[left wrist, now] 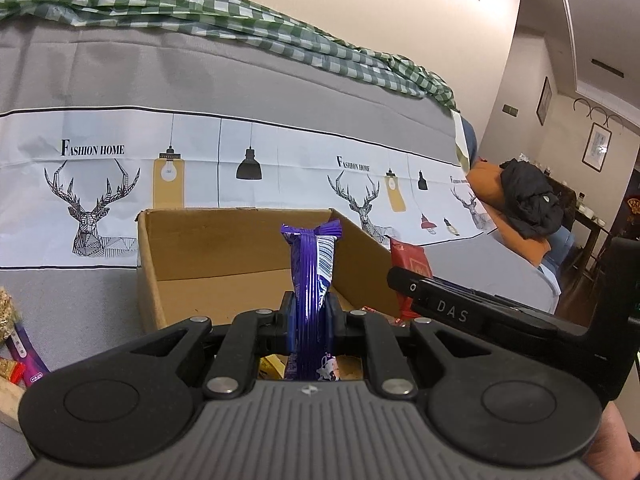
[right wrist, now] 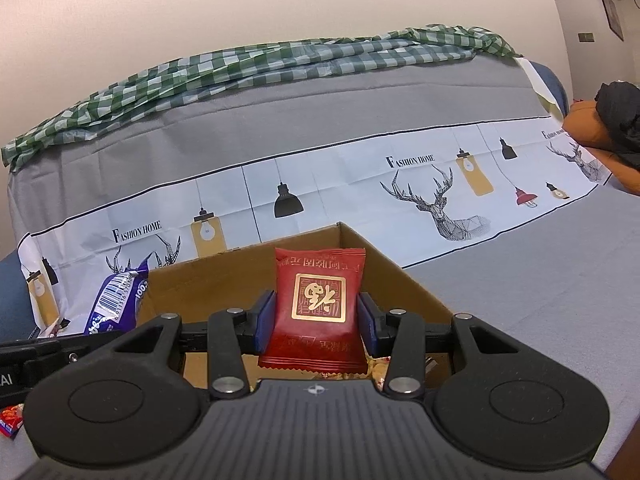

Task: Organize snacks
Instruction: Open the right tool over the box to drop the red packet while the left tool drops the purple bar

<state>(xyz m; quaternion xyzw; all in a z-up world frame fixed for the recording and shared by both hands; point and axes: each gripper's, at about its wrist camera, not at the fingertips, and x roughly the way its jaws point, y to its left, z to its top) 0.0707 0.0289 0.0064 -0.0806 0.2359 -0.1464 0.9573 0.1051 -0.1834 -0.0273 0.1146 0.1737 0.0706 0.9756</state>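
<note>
My left gripper point(left wrist: 308, 316) is shut on a purple snack packet point(left wrist: 310, 272), held upright over the near edge of an open cardboard box point(left wrist: 224, 240). My right gripper point(right wrist: 316, 316) is shut on a red snack packet with a gold square seal point(right wrist: 318, 300), held above the same box point(right wrist: 408, 284). In the left wrist view the red packet point(left wrist: 410, 276) and the right gripper's body point(left wrist: 452, 312) show at the right of the box. In the right wrist view the purple packet point(right wrist: 116, 300) shows at the left. Several small wrapped snacks lie in the box bottom point(right wrist: 378, 370).
The box sits on a grey sofa cover with a deer-and-lamp print band point(right wrist: 440, 200). A green checked cloth point(right wrist: 240, 68) lies along the sofa back. More snacks lie at the left point(left wrist: 16, 356). An orange cushion with a black garment point(left wrist: 524, 196) is at the right.
</note>
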